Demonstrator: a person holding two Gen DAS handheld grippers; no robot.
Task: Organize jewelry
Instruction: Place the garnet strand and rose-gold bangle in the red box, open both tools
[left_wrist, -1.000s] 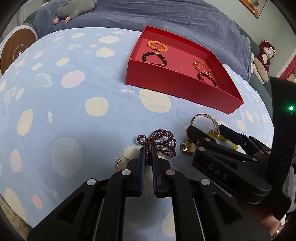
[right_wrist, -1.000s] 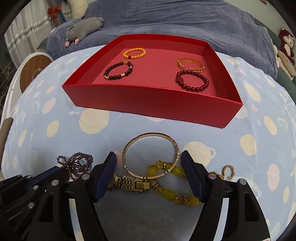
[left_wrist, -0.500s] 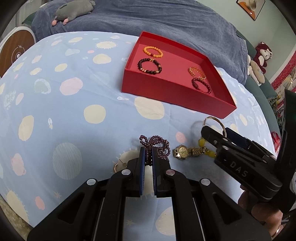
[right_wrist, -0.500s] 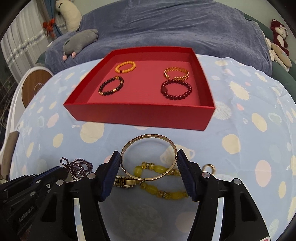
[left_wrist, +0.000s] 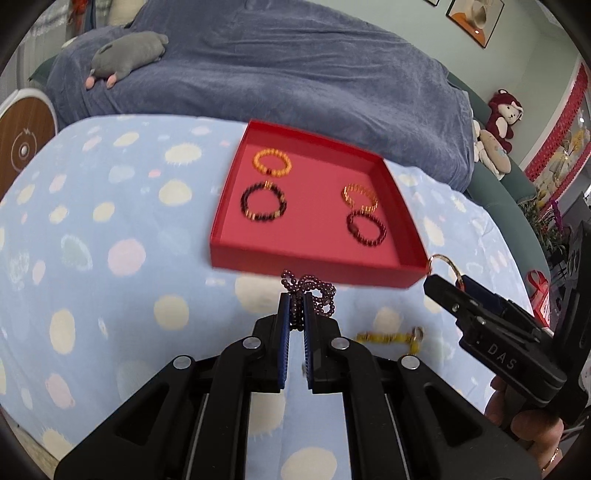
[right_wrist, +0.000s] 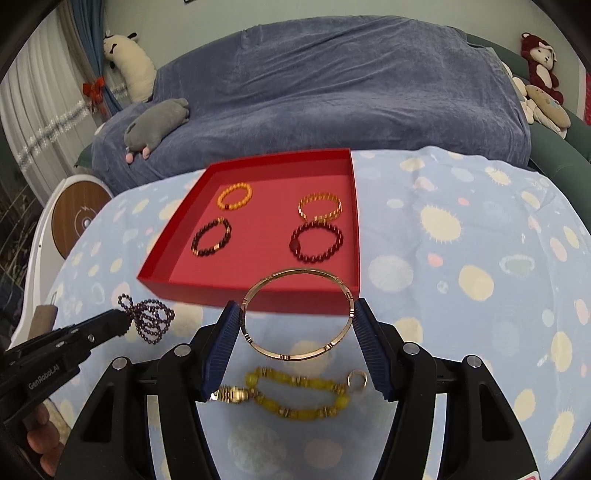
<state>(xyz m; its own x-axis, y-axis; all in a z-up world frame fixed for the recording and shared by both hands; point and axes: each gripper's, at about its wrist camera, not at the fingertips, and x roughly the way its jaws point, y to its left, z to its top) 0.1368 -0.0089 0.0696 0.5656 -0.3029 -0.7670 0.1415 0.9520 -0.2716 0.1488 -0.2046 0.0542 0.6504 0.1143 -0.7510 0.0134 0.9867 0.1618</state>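
Bangle (right_wrist: 297, 314): rigid, slick, right gripper (right_wrist: 296, 345) clamps it at 3 and 9 o'clock; left gripper (left_wrist: 296, 317) pinches limp bead strand (left_wrist: 312, 290), which dangles.

You have soft, even daylight and faint shadows. Motion blur smears the red tray (left_wrist: 310, 264) and its bracelets; fisheye bending and dark vignette crowd the edges.

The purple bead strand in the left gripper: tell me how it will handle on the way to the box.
The purple bead strand looks floppy: its loops droop from the left gripper, so it will probably swing. It seems light, since a pinch on a few beads carries it all. Set in the red box, it would likely slump into a heap, unlike the stiff gold bangle in the right gripper.
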